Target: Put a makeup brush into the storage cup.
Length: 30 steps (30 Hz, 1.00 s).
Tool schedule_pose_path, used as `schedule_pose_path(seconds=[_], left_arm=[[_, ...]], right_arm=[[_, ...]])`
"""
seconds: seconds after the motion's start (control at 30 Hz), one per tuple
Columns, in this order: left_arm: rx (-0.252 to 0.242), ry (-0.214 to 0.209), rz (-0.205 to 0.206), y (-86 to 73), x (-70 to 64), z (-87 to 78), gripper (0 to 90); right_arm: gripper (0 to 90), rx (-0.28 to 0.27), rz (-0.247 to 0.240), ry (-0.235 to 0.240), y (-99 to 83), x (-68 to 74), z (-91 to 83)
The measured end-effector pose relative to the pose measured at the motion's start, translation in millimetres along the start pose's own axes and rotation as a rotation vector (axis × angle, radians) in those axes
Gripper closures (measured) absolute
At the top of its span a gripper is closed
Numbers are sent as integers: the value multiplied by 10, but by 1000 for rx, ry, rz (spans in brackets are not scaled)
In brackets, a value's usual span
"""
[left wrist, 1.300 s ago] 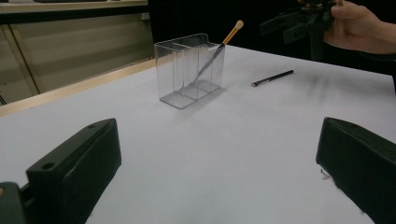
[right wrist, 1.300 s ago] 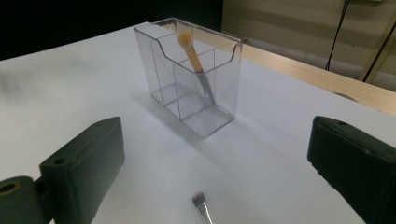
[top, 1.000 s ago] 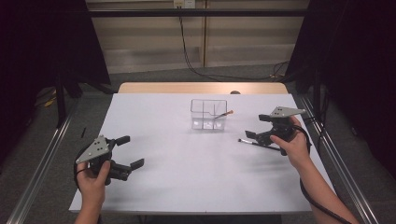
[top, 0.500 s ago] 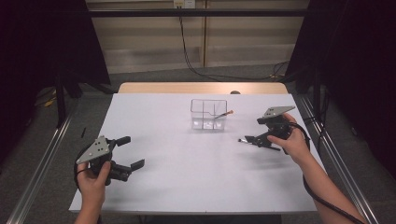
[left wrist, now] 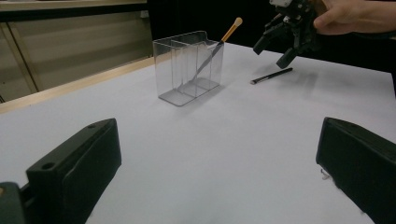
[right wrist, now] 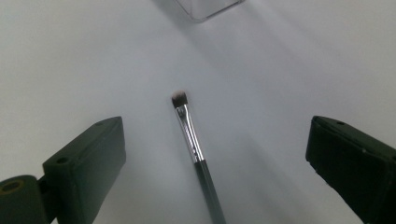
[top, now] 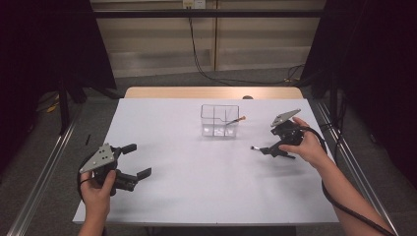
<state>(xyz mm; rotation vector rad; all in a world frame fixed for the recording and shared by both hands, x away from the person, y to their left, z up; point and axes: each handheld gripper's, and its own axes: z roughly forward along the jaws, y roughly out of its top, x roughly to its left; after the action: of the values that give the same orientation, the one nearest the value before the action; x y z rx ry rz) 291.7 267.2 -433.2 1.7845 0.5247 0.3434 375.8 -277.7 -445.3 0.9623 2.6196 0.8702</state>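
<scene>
High view: a small dark brush (top: 257, 148) lies flat on the white desk (top: 196, 196), bristle tip toward the left, handle running under the right gripper (top: 275, 147), whose jaws are spread above it. The left gripper (top: 132, 164) hovers wide open and empty near the desk's left front. Left gripper view: a clear divided box (left wrist: 189, 67) holds one orange-handled brush (left wrist: 219, 44) leaning upright. Right gripper view: the dark brush lies between the parted jaws, untouched, bristles pointing away.
</scene>
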Motion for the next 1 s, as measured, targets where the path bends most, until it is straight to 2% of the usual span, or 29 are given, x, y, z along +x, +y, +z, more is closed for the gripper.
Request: schedule_pose_path(seconds=[0.03,0.13,0.3,0.43,0.5,0.6,0.77,0.9,0.93,1.0], left_arm=[[-6,-4,-9,-4,-6,8,0],[4,-6,-2,-3,-5,18,0],[2,-3,-1,0,-11,15,0],[3,-9,2,-1,-7,10,0],[2,1,10,4,-4,4,0],[-1,0,3,4,-11,5,1],[3,-1,9,5,-3,4,0],[1,-5,13,10,-5,5,0],[-1,-9,3,8,-10,7,0],[6,-5,9,8,-7,6,0]], right_arm=[[47,11,-8,1,8,-2,-1],[49,55,-32,0,36,2,-9],[78,138,-44,3,77,-6,6],[81,163,-55,5,97,-4,20],[90,172,-64,13,106,-4,29],[98,211,-76,14,121,1,52],[138,238,-96,28,141,17,80],[163,279,-117,29,146,13,110],[172,284,-118,29,148,10,116],[200,281,-119,34,149,7,116]])
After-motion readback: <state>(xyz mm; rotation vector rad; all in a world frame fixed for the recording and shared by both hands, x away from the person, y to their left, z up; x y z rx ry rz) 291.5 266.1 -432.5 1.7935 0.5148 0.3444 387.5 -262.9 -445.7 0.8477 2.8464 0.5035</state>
